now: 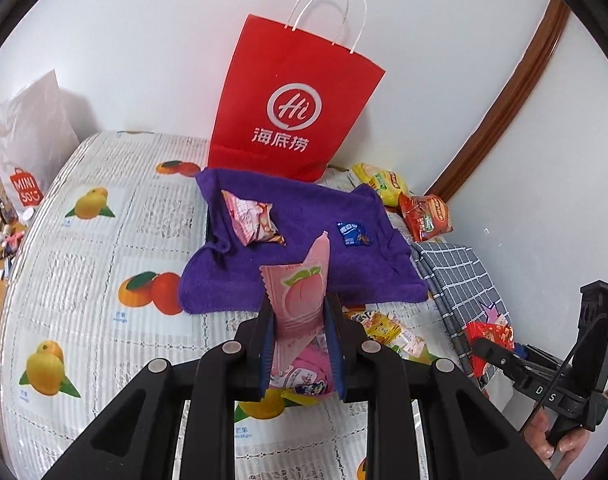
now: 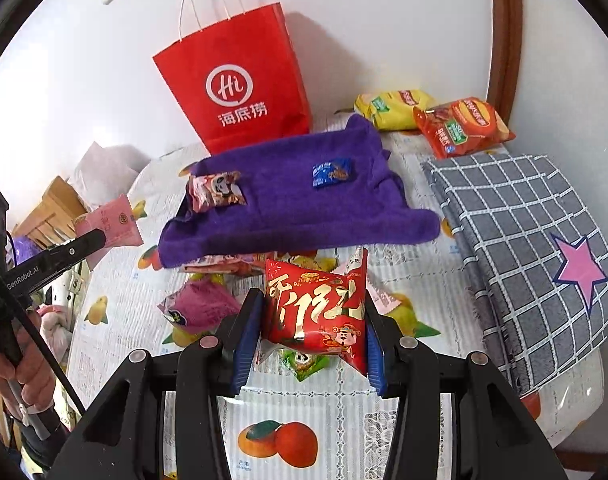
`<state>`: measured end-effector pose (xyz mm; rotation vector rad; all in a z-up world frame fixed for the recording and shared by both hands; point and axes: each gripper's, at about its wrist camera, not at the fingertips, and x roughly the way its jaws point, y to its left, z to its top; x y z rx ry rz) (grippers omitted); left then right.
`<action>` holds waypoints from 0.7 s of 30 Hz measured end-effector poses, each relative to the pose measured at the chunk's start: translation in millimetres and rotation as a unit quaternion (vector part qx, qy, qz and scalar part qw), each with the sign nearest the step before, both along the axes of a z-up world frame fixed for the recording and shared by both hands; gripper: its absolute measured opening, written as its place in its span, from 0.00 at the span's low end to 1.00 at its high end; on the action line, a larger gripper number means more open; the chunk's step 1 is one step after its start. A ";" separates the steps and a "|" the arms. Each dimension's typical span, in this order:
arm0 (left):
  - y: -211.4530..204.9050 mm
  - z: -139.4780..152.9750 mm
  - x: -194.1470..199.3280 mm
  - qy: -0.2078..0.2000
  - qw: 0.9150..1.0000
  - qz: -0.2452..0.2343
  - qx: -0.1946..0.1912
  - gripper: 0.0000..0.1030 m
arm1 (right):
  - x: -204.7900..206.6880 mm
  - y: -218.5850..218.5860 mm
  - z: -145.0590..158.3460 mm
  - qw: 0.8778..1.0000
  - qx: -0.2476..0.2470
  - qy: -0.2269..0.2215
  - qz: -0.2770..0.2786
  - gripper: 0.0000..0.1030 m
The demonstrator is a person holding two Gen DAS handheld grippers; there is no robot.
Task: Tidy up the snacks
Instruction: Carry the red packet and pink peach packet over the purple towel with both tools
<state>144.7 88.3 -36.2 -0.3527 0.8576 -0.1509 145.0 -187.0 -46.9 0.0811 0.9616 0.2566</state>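
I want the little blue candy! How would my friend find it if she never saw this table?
Find the tall red bag against the wall. In front of it lies a purple towel with two snacks on it. The blue candy sits on the right part of the towel; it is small and dark blue, while its neighbour, the pink packet, is bigger.

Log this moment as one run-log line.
left gripper: shut on pink peach packet | right gripper: shut on red packet | purple towel: two snacks
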 end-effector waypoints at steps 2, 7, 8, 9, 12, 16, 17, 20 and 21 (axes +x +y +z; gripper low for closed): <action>0.2 3.3 0.1 -0.004 1.000 -0.001 0.000 0.21 | 0.7 -1.6 3.5 1.000 0.001 -0.004 -0.002 0.44; 0.4 9.7 0.7 -0.012 1.000 -0.002 -0.003 0.21 | 2.3 -2.7 10.6 1.000 0.000 -0.012 -0.007 0.44; 0.4 10.2 0.7 -0.013 1.000 -0.002 -0.003 0.21 | 2.5 -2.3 11.7 1.000 0.000 -0.013 -0.007 0.44; 0.3 10.6 1.0 -0.014 1.000 -0.002 -0.004 0.21 | 2.6 -1.7 12.7 1.000 -0.001 -0.015 -0.007 0.44; 0.8 11.0 1.8 -0.015 1.000 -0.002 -0.006 0.21 | 3.0 0.8 15.2 1.000 -0.003 -0.019 -0.006 0.44; 1.3 10.0 2.9 -0.015 1.000 -0.003 -0.011 0.21 | 4.9 2.8 16.5 1.000 -0.006 -0.021 -0.006 0.44; 1.2 9.6 3.3 -0.014 1.000 -0.004 -0.011 0.21 | 5.3 3.6 16.6 1.000 -0.007 -0.021 -0.006 0.44; 0.4 8.6 4.9 -0.014 1.000 -0.005 -0.012 0.21 | 5.9 6.7 17.8 1.000 -0.011 -0.024 -0.004 0.44; 0.6 8.4 5.3 -0.013 1.000 -0.005 -0.012 0.21 | 6.0 7.9 18.3 1.000 -0.013 -0.025 -0.004 0.44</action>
